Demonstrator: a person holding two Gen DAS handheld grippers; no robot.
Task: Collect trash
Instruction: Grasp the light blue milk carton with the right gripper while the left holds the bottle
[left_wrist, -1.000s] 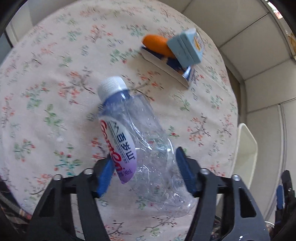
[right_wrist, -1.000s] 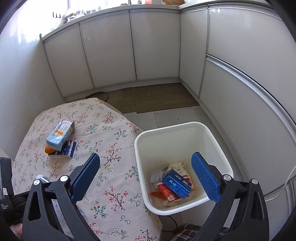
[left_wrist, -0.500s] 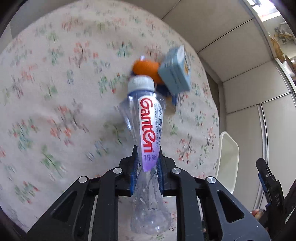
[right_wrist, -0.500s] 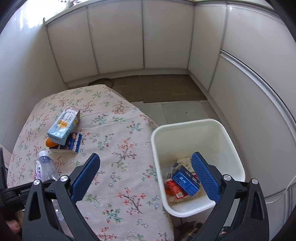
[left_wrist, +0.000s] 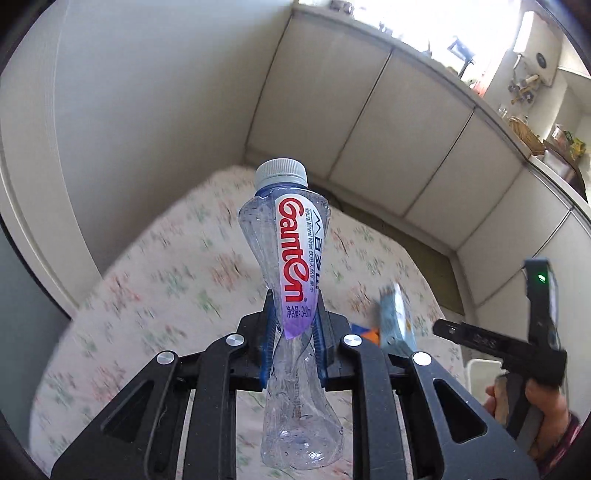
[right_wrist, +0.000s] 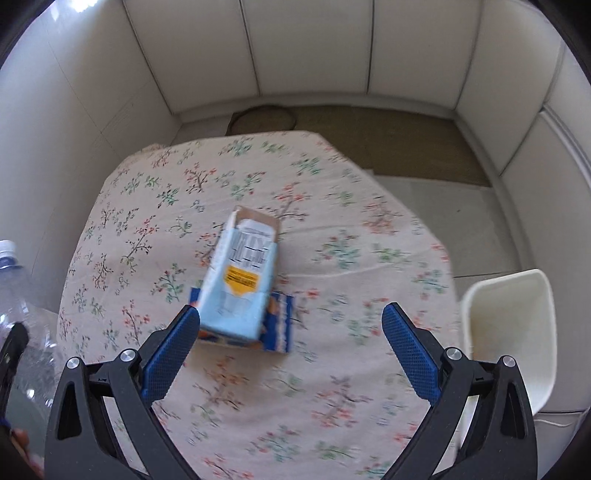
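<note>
My left gripper (left_wrist: 293, 339) has its jaws clenched on the crushed plastic bottle (left_wrist: 291, 280), pinching its waist and holding it cap-up above the floral tabletop (left_wrist: 166, 280). My right gripper (right_wrist: 291, 347) hangs with jaws spread wide over the light-blue carton (right_wrist: 240, 280), which lies on a dark-blue packet (right_wrist: 279, 325); the white bin (right_wrist: 509, 332) stands beside the tabletop, right of the carton.

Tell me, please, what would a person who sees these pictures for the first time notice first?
First, the crushed clear water bottle with the red Ganten label, pinched at its waist by the left gripper and held above the flowered tablecloth. Next, the light blue carton lying across a dark blue packet on the table, just ahead of the open right gripper. A white bin stands beside the table, at the right edge.
</note>
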